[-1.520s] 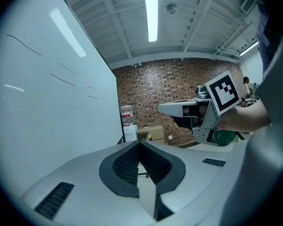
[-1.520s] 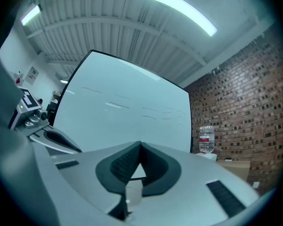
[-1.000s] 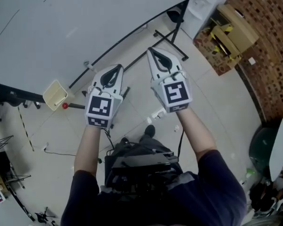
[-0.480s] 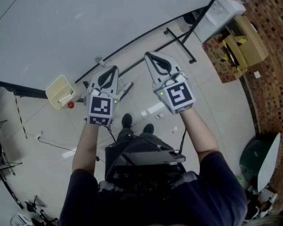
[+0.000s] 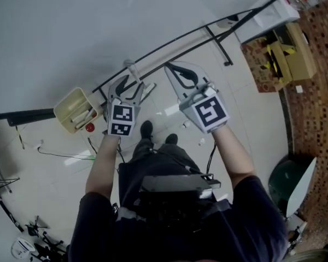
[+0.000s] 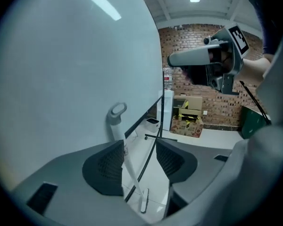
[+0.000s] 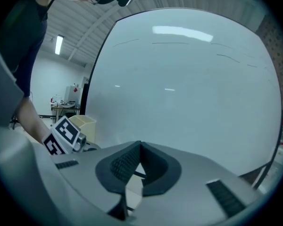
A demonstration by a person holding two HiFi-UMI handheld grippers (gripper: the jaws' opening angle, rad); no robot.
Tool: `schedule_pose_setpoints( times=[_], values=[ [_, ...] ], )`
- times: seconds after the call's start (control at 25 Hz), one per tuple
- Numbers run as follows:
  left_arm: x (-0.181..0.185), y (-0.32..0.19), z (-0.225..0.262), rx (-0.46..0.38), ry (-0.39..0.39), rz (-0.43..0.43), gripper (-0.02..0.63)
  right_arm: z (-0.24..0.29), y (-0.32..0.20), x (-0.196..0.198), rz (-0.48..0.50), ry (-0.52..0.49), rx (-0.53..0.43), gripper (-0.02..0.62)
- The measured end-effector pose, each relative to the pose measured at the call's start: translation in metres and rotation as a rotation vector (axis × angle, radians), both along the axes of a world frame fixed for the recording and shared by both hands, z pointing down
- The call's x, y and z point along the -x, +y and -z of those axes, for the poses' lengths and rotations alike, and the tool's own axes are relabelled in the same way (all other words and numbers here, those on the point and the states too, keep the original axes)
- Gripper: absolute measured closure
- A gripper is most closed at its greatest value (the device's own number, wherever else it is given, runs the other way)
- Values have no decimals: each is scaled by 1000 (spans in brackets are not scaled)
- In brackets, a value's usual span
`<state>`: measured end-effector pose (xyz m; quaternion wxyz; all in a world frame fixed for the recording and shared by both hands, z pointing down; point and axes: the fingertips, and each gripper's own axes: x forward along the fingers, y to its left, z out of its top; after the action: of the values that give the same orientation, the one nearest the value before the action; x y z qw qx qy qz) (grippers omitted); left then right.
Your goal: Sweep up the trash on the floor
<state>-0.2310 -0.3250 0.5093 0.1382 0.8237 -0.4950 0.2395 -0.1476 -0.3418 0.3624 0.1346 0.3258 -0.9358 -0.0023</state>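
Left gripper (image 6: 139, 149): jaws just opening, now apart, the white broom handle (image 6: 117, 121) in the gap and unpressed, leaning on the white wall (image 6: 61, 79), head on the floor (image 5: 251, 124); right gripper (image 7: 140, 145): jaws together, empty.

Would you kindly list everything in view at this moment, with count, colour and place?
whiteboard: one, white, on a black stand, ahead.
broom: one, pale grey handle, leaning at the whiteboard.
container: one, cream, on the floor at the left.
red object: one, small, beside the container.
cardboard boxes: several, brown with yellow tape, by the brick wall.
bin: one, dark green, far right.
scraps: a few, white, near the person's shoes.
left gripper: one, grey, jaws have just been opening; broom handle shows in the gap, ungripped.
right gripper: one, grey, shut, empty.
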Motion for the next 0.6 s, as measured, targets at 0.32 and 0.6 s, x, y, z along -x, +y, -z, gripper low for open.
schedule_pose_setpoints(
  times=[0.32,0.6],
  values=[
    [3,-32,-55,34,14,59,341,-23,-7,-15,-56,9,56,578],
    [3,-43,-81,11,34,62,341,-49,-3,-19,-68,28,93,578]
  ],
)
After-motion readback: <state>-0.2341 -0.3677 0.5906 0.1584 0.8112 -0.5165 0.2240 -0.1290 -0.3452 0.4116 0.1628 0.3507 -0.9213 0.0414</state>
